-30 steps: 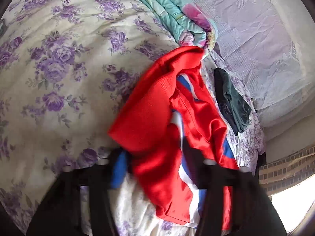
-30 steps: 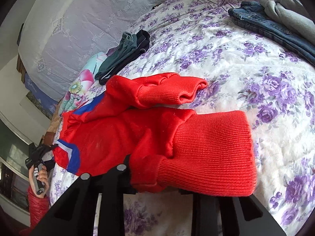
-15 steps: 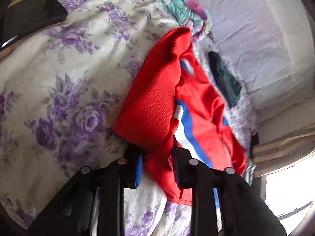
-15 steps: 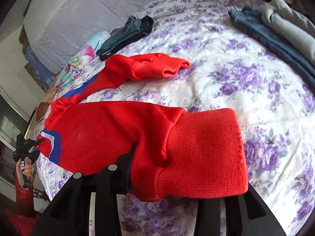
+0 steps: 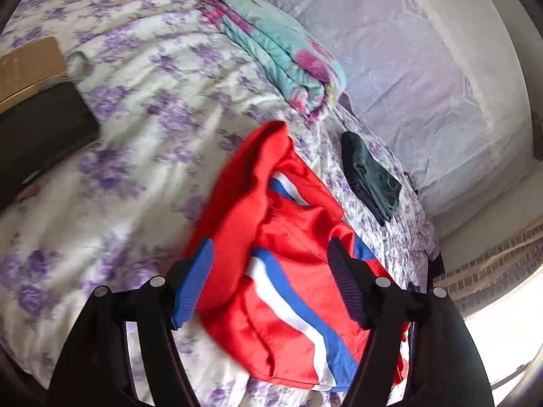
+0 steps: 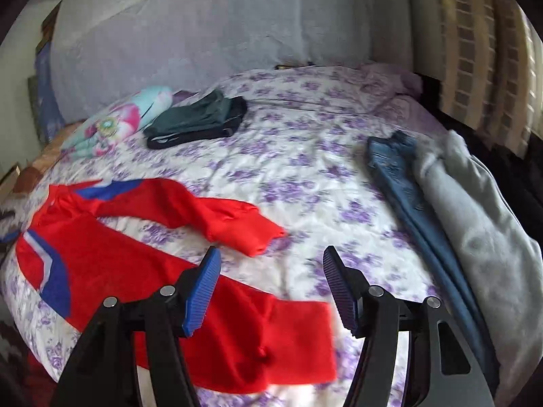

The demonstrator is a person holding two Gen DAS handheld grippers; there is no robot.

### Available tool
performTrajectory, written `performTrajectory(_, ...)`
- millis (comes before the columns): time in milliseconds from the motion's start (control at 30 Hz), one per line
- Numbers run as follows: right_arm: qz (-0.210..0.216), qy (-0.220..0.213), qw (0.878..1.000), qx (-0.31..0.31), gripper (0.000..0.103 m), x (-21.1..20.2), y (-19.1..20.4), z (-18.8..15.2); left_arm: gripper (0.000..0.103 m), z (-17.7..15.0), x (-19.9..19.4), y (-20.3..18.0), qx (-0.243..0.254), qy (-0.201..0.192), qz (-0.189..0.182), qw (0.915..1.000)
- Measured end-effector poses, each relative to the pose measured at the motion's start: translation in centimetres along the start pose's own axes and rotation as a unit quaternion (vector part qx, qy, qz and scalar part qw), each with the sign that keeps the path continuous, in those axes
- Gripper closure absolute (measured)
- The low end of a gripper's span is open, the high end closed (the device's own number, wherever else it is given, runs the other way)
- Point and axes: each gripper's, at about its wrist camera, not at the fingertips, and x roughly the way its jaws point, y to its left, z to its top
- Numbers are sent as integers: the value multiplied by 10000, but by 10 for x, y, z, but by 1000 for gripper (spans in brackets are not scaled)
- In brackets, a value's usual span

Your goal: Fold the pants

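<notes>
Red track pants [image 6: 135, 271] with blue and white side stripes lie spread on the floral bedspread [image 6: 305, 169], both legs stretched toward the right, the near leg's ribbed cuff [image 6: 295, 342] under my right gripper. My right gripper [image 6: 268, 288] is open and empty just above that leg. In the left wrist view the waist end of the pants [image 5: 288, 264] lies bunched on the bed. My left gripper [image 5: 268, 278] is open above it, holding nothing.
A folded dark green garment [image 6: 200, 122] and a folded turquoise floral blanket [image 5: 281, 51] lie near the headboard. Blue jeans [image 6: 414, 210] and a grey garment [image 6: 475, 220] lie along the right side. A black case [image 5: 40, 135] and cardboard [image 5: 27, 64] sit at the left.
Both grippers have opened and let go of the pants, then lifted back. The pants now lie flat on the bed with the legs stretched out.
</notes>
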Motion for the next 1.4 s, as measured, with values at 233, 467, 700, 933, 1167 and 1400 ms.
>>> performTrajectory(233,-610,908,9822,-1526,65,91,60,10,33,-13,68,-54,1080,459,334,9925)
performTrajectory(467,-919,624,9936,-200,29,147,10,121,24,-5,89,-65,1050,335,478,9928)
performTrajectory(700,622,871,9858,1291,30,150,-33,97,22,17,66,-38,704,52,588,9958)
performTrajectory(933,1762,1350,9350,2767,38,200,-41,64,22,42,70,14,-222,-121,596,9979)
performTrajectory(1167,1874,566,9456,2597,82,159,-24,85,21,33,84,12,42,-177,848,9962)
performTrajectory(1400,541,991,9482,2969,79,108,-95,32,17,32,87,12,105,-208,813,9964)
